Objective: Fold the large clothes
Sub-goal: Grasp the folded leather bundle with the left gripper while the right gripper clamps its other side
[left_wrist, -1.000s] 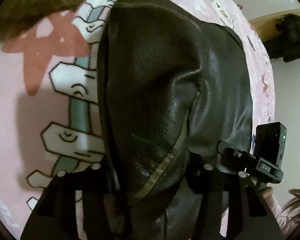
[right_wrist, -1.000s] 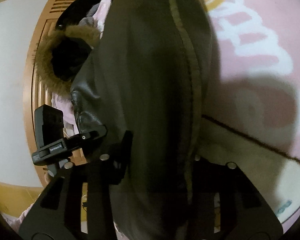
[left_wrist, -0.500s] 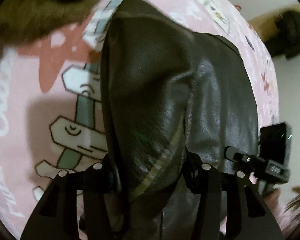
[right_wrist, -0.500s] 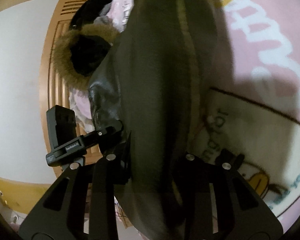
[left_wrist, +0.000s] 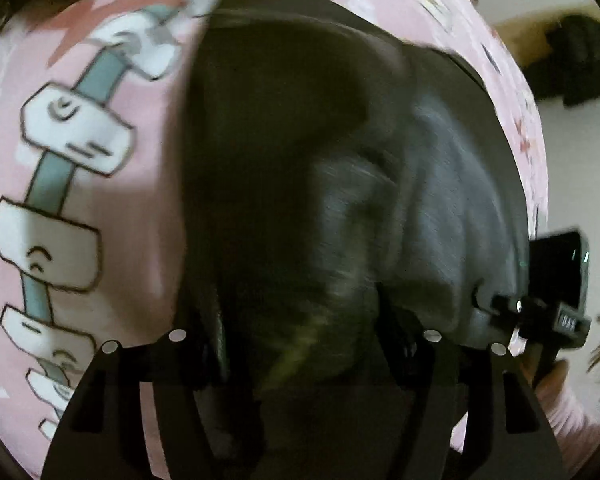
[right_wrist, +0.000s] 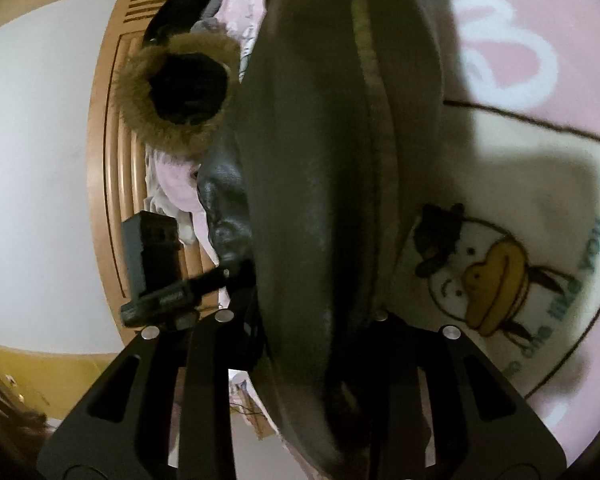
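A large dark leather coat hangs over a pink cartoon-print bedspread. My left gripper is shut on a bunched edge of the coat, which fills the space between its fingers. My right gripper is shut on another part of the same coat, by a seam with a tan stripe. The coat's brown fur-trimmed hood lies at the far end near the headboard. The fingertips of both grippers are hidden by the leather.
The bedspread shows a duck drawing and white lettering. A wooden headboard and white wall stand at the left of the right wrist view. A dark garment lies beyond the bed. A black tracker box sits on the other gripper.
Both grippers have pulled back along the bed with the coat still held. The bedspread pattern slid away, the duck drawing came into view, and the left view is now motion-blurred.
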`<state>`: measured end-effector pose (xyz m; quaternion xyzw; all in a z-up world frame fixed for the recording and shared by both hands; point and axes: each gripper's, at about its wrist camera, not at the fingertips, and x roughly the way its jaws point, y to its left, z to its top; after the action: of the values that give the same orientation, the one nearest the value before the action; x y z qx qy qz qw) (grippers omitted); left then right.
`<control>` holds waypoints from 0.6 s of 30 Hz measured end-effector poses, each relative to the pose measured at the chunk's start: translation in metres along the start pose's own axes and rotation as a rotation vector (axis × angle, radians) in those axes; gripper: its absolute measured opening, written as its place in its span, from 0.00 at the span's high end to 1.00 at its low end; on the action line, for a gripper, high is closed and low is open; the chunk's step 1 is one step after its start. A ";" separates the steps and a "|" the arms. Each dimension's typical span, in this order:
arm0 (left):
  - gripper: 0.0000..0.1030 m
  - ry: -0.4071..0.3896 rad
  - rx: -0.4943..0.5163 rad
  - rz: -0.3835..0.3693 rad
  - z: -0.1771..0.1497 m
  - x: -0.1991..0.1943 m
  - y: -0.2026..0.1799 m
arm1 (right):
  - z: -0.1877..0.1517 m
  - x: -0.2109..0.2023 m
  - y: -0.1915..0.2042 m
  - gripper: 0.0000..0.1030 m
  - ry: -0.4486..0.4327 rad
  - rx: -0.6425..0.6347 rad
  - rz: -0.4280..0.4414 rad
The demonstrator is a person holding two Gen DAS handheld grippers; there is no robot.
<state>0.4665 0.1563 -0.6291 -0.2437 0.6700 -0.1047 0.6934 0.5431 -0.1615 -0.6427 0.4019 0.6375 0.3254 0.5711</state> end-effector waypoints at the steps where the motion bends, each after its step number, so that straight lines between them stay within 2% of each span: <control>1: 0.37 -0.008 -0.002 -0.004 0.004 0.000 0.003 | 0.002 0.001 -0.002 0.74 0.005 -0.005 -0.002; 4: 0.22 -0.006 0.073 0.027 0.013 0.001 0.005 | 0.006 0.005 0.005 0.74 0.018 -0.097 -0.067; 6: 0.12 0.044 0.094 0.025 0.021 0.014 0.013 | 0.008 0.007 -0.001 0.70 0.030 -0.083 -0.064; 7: 0.11 0.062 0.083 0.007 0.024 0.019 0.016 | 0.010 0.008 -0.004 0.65 0.031 -0.077 -0.063; 9: 0.10 0.080 0.060 -0.027 0.030 0.030 0.015 | 0.012 0.009 -0.013 0.43 0.024 -0.052 -0.086; 10: 0.10 0.081 0.055 -0.037 0.030 0.033 0.013 | 0.011 0.008 -0.017 0.42 0.016 -0.051 -0.108; 11: 0.13 0.087 0.054 -0.055 0.032 0.037 0.008 | 0.010 0.011 -0.019 0.42 0.014 -0.065 -0.124; 12: 0.24 0.096 0.056 -0.083 0.031 0.040 0.002 | 0.010 0.012 -0.019 0.43 0.007 -0.072 -0.124; 13: 0.29 0.103 0.052 -0.123 0.028 0.042 -0.004 | 0.010 0.012 -0.022 0.45 0.003 -0.070 -0.110; 15: 0.38 0.094 0.046 -0.149 0.027 0.043 -0.011 | 0.008 0.011 -0.021 0.64 -0.009 -0.057 -0.072; 18: 0.49 0.088 -0.007 -0.200 0.023 0.038 -0.005 | 0.001 0.000 -0.024 0.74 -0.011 -0.028 -0.033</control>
<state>0.4933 0.1390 -0.6607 -0.3070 0.6726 -0.1815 0.6484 0.5407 -0.1731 -0.6635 0.3850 0.6363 0.3228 0.5854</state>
